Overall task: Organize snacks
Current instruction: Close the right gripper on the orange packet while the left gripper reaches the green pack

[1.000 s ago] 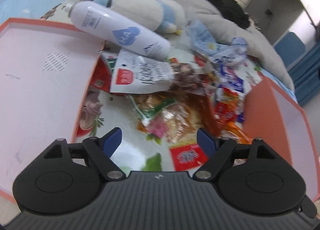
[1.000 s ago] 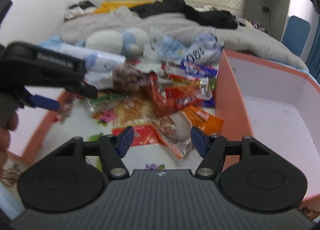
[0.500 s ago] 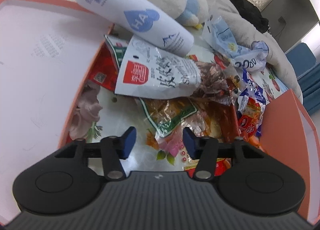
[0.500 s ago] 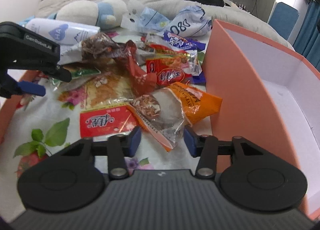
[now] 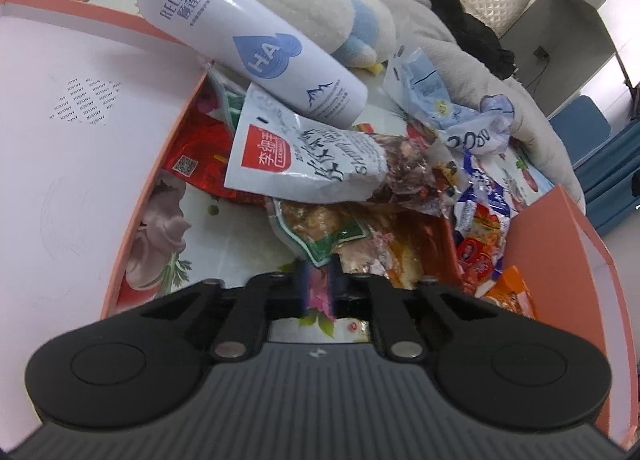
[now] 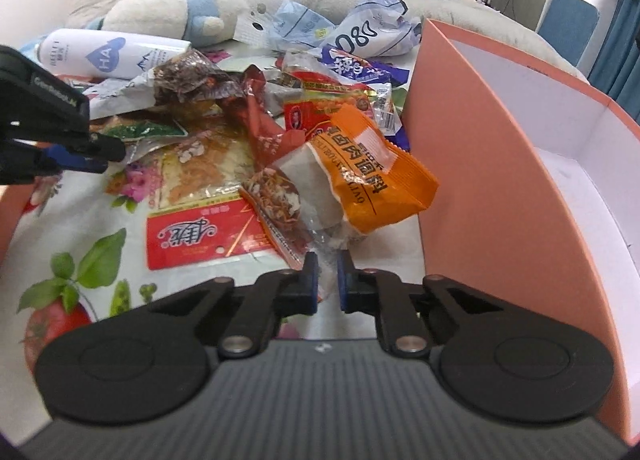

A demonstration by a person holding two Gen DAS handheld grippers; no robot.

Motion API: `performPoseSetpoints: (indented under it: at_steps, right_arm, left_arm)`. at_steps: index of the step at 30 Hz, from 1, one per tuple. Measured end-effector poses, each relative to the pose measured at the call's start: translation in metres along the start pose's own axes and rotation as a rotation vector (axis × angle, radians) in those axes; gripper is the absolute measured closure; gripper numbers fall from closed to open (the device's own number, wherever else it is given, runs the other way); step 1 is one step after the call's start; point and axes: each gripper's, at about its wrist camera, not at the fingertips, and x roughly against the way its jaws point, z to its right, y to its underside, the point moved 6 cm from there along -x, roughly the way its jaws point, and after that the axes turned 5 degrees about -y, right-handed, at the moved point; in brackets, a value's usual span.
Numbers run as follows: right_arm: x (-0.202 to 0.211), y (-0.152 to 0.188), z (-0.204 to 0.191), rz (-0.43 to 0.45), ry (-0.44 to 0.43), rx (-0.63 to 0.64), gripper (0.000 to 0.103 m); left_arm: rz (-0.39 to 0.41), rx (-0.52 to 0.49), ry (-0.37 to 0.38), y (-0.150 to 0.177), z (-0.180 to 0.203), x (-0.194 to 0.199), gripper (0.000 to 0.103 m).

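Two crinkly plastic snack packets (image 6: 320, 227) (image 5: 320, 238), each gripper-pinched.

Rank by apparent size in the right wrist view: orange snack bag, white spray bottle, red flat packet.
1. orange snack bag, though it lies nearer the camera
2-3. white spray bottle and red flat packet look alike; the bottle lies farther back, so real order is unsure.

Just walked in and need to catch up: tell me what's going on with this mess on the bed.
A person is sorting a snack pile lying between two orange boxes, one gripper in each hand. The left gripper has shut on the edge of a clear packet with a green label. The right gripper is closing on the clear end of an orange-and-clear snack packet. Nothing is in the right-hand box yet.
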Motion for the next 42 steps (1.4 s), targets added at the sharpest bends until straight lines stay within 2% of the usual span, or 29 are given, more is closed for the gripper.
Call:
performPoseSetpoints:
  at_steps: [5,12,21,26,32,34,36,37,38,39,40,41,42]
  right_arm:
    - [0.017,0.001,0.000,0.021,-0.027,0.003,0.095]
    - [0.052,0.011,0.000,0.042,-0.073,0.007,0.097]
    - [0.096,0.045,-0.006,0.003,-0.191,0.011,0.097]
    - [0.122,0.057,-0.010,0.007,-0.228,0.035,0.097]
    - [0.128,0.070,-0.005,-0.023,-0.257,0.006,0.096]
    - [0.127,0.073,-0.002,-0.032,-0.258,-0.013,0.094]
    - [0.125,0.075,0.000,-0.040,-0.266,-0.031,0.094]
    - [0.125,0.076,0.002,-0.046,-0.267,-0.040,0.092]
    - [0.124,0.076,0.003,-0.051,-0.264,-0.051,0.092]
    - [0.123,0.077,0.005,-0.055,-0.261,-0.060,0.089]
    - [0.122,0.077,0.007,-0.058,-0.260,-0.072,0.080]
    - [0.122,0.077,0.008,-0.056,-0.267,-0.086,0.072]
    - [0.123,0.077,0.010,-0.047,-0.276,-0.098,0.055]
  left_arm:
    - [0.001,-0.018,0.021,0.015,0.004,0.026,0.096]
    - [-0.021,-0.009,0.053,0.054,0.001,0.074,0.099]
    - [-0.031,-0.048,0.092,0.100,0.001,0.133,0.100]
    - [-0.053,-0.052,0.109,0.121,0.002,0.155,0.100]
    - [-0.109,-0.053,0.100,0.146,-0.006,0.165,0.099]
    - [-0.111,-0.092,0.053,0.149,-0.010,0.165,0.098]
    - [-0.117,-0.150,-0.003,0.148,-0.011,0.166,0.093]
    - [-0.124,-0.159,-0.015,0.148,-0.013,0.166,0.084]
    - [-0.124,-0.166,-0.025,0.147,-0.015,0.167,0.068]
    - [-0.123,-0.175,-0.031,0.146,-0.015,0.168,0.058]
    - [-0.117,-0.184,-0.035,0.144,-0.015,0.169,0.044]
    - [-0.103,-0.190,-0.037,0.142,-0.016,0.172,0.037]
    - [-0.091,-0.193,-0.036,0.140,-0.016,0.174,0.037]
